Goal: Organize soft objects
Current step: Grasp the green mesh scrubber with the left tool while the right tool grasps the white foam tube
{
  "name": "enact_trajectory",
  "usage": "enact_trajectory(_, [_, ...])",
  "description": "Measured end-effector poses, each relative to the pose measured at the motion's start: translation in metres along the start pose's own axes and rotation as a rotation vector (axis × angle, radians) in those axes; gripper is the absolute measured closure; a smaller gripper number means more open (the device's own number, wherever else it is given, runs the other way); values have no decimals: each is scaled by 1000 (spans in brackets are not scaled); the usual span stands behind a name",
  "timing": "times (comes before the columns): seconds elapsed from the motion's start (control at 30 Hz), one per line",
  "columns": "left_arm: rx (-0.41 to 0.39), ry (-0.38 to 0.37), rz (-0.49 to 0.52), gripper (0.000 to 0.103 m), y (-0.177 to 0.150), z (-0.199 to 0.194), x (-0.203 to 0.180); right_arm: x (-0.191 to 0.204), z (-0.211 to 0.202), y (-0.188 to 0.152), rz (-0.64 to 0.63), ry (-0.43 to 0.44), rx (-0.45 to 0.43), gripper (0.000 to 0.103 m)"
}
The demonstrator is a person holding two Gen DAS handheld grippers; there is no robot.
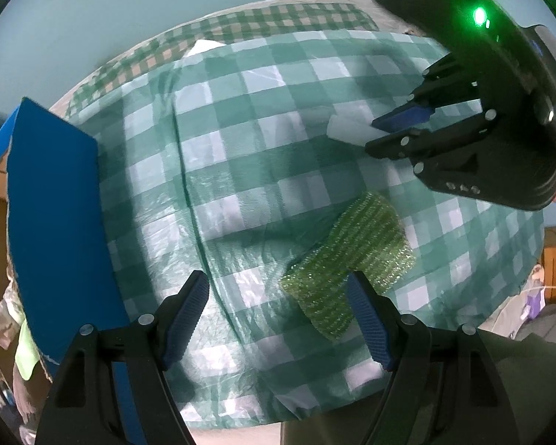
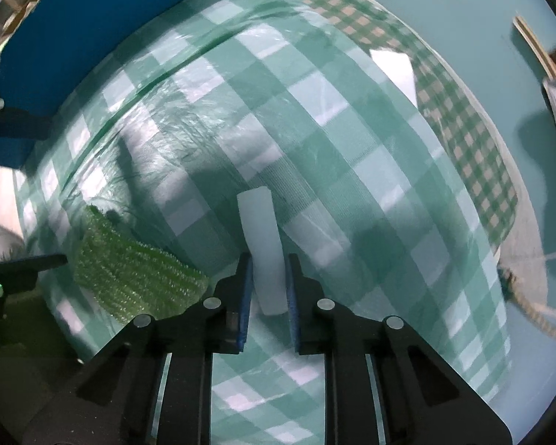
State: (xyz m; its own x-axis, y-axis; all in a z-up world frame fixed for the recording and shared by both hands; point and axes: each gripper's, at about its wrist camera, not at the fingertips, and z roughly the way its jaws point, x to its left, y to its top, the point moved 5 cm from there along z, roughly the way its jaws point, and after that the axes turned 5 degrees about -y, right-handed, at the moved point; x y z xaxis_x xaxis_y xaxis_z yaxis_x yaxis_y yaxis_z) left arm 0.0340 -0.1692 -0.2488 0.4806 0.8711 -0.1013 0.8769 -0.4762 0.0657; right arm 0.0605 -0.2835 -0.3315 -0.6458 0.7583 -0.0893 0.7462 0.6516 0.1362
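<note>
A green knitted scrub pad (image 1: 346, 265) lies on the green checked tablecloth (image 1: 241, 141), just beyond my left gripper (image 1: 278, 289), which is open and empty above the cloth. The pad's near end sits by the right fingertip. A white foam block (image 2: 261, 244) lies on the cloth between the pads of my right gripper (image 2: 267, 263), which is closed on its near end. In the left wrist view the right gripper (image 1: 391, 131) holds the white block (image 1: 346, 129) at the right. The pad also shows in the right wrist view (image 2: 129, 270).
A blue box (image 1: 55, 200) stands at the table's left edge, also in the right wrist view (image 2: 85, 29). A second smaller-checked cloth (image 1: 241, 26) lies at the far side with a white sheet (image 2: 394, 70). A teal wall is behind.
</note>
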Motion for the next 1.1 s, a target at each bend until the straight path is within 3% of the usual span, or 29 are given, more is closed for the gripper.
enact_trajectory(0.27, [8, -35, 120, 22, -1, 4, -23, -15, -15, -25, 247, 60, -1, 88])
enact_trajectory(0.63, [53, -65, 312, 21, -5, 22, -60, -11, -28, -73, 455, 87, -2, 88])
enact_trajectory(1.1, [88, -35, 358, 21, 1, 52, -70, -2, -34, -112, 607, 108, -18, 88])
